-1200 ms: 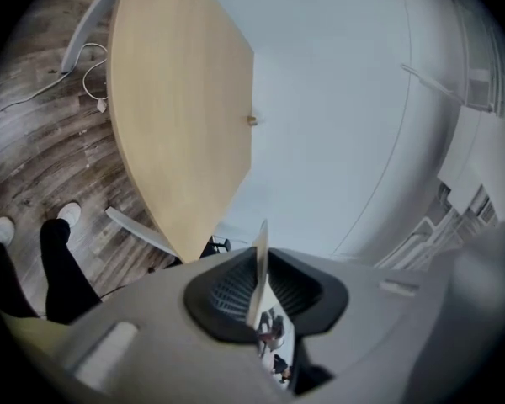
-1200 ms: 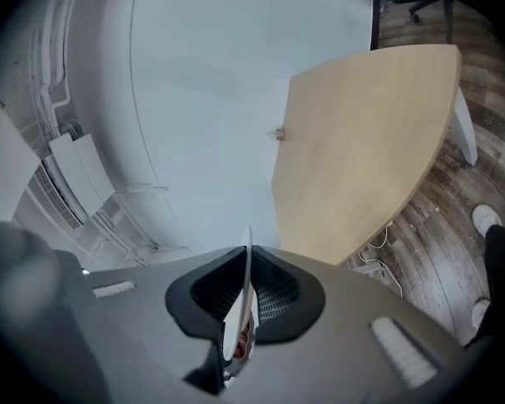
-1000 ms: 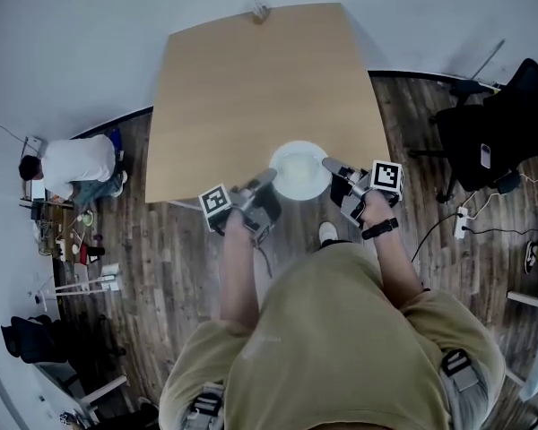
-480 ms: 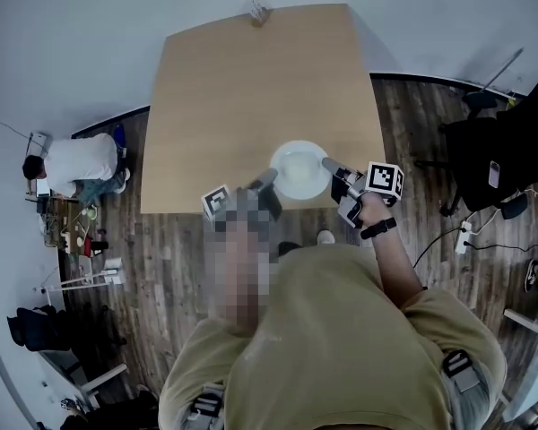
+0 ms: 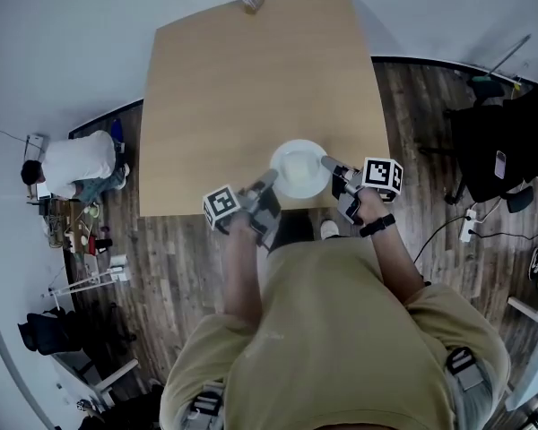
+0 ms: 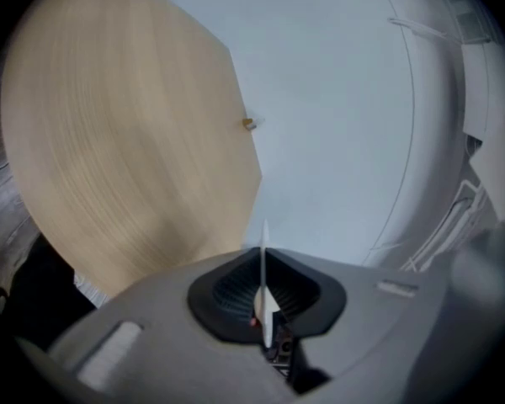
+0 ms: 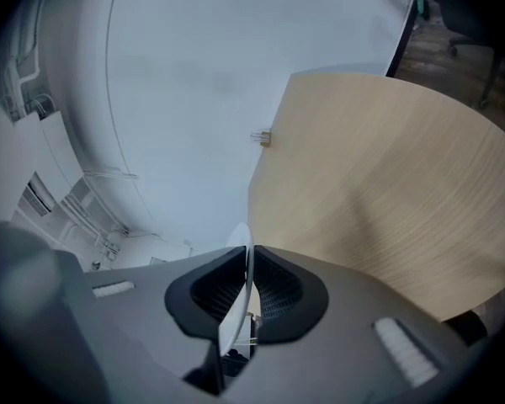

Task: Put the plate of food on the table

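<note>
Two-handed placing of a plate (image 5: 299, 168) over the near edge of the tabletop (image 5: 242, 79). The left gripper (image 5: 269, 180) is clamped on the plate's left rim and the right gripper (image 5: 327, 163) on its right rim. Each gripper view shows the rim edge-on as a thin white line between closed pads (left (image 6: 263, 280), right (image 7: 241, 289)). Whether the base already touches the tabletop cannot be told, and no food can be made out on the plate.

Judged step: setting down, not yet released. The next move likely calls for both grippers to sink together, keeping the plate level, until it rests fully on the tabletop, and only then to open and draw outward.

The plate faces upward and, being round, has no long axis. The line between the two grips runs along the tabletop's near edge.
</note>
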Motion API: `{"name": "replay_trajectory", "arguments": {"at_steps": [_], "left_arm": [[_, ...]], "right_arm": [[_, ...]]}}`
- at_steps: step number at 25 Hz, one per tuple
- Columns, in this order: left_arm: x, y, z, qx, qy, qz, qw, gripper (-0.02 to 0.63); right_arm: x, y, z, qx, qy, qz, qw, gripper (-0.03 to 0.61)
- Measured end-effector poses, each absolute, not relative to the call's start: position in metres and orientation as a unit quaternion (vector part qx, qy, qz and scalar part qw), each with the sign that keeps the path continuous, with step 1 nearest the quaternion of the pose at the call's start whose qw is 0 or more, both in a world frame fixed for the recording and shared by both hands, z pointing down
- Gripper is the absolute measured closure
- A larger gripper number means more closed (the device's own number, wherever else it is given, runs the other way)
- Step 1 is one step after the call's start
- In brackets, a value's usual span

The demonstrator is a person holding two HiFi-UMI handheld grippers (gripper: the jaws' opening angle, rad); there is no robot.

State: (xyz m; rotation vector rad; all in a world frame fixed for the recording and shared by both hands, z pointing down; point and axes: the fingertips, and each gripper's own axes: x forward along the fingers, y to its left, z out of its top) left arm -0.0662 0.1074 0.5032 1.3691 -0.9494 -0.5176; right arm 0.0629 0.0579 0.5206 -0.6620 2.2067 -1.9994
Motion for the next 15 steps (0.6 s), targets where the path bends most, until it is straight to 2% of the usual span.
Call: {"name": "replay_trajectory", "arguments": {"at_steps": [15], "left_arm": [[-0.095,-0.025,0.542,0.627,-0.394,-0.190,0.645,0.601]], "right_arm": [[0.037,-0.059,0.551,-0.269,0.733,-0.624,0.012,0.541]]}}
